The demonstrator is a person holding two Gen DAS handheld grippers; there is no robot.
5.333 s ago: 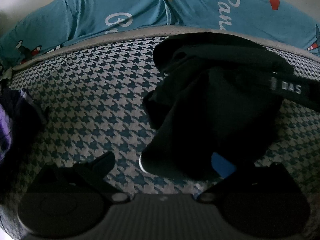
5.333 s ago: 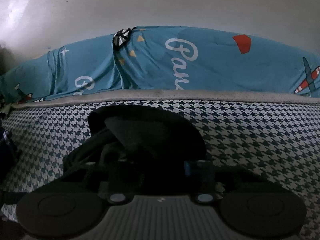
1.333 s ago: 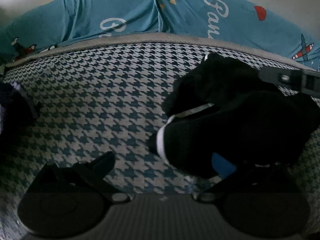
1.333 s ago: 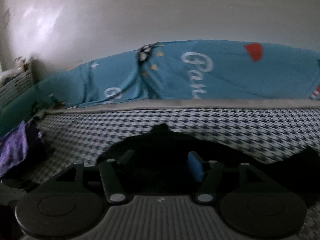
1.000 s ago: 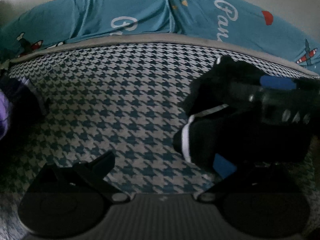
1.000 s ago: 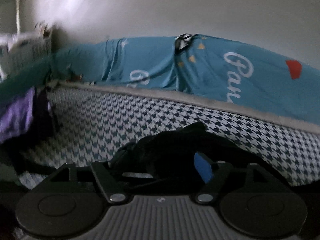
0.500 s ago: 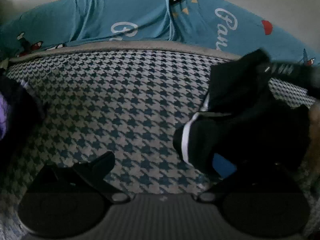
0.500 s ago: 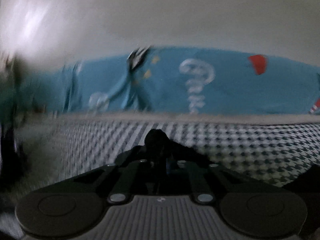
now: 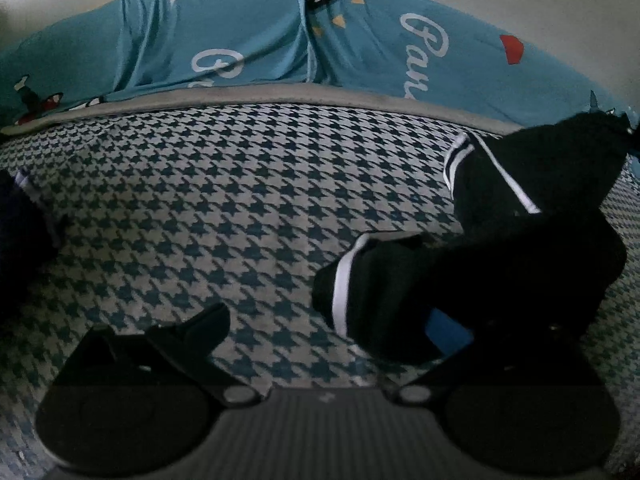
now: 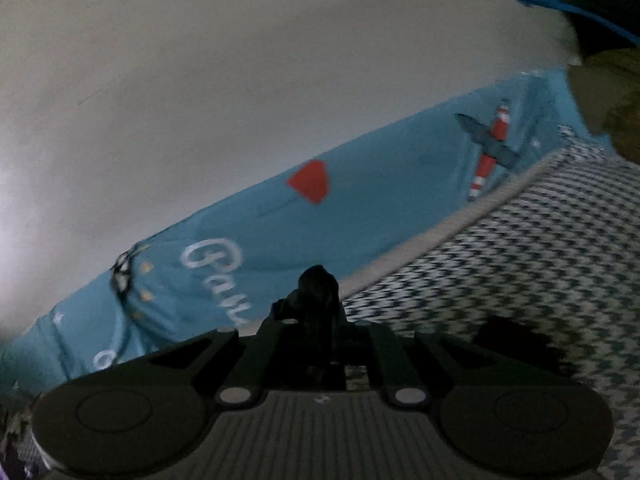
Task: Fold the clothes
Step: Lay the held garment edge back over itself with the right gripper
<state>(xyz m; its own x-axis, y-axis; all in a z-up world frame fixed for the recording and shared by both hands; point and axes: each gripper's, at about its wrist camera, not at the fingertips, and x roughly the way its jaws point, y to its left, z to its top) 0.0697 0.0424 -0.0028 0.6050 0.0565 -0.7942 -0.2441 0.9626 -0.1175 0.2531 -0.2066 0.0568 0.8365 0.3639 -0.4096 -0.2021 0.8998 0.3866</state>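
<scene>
A black garment with white stripes [image 9: 500,272] lies bunched on the houndstooth mattress [image 9: 224,200], right of centre in the left wrist view. Its upper part is pulled up toward the far right. My left gripper [image 9: 320,328] stands open low over the mattress. The garment's near edge drapes over its right finger and blue pad [image 9: 446,332]. My right gripper [image 10: 324,320] is shut on a tuft of the black garment [image 10: 316,292] that sticks up between its fingers. A dark patch of the same cloth [image 10: 512,344] lies on the mattress to its right.
A blue printed sheet [image 9: 248,52] runs along the back against a pale wall [image 10: 240,80]. A dark pile of other clothes [image 9: 20,224] sits at the left edge. A blurred tan shape [image 10: 612,96], perhaps a hand, shows at the upper right of the right wrist view.
My right gripper has shut on the black fabric, then risen and tilted. The garment's upper part has stretched up to the right, showing more white stripes. The left gripper has stayed open.
</scene>
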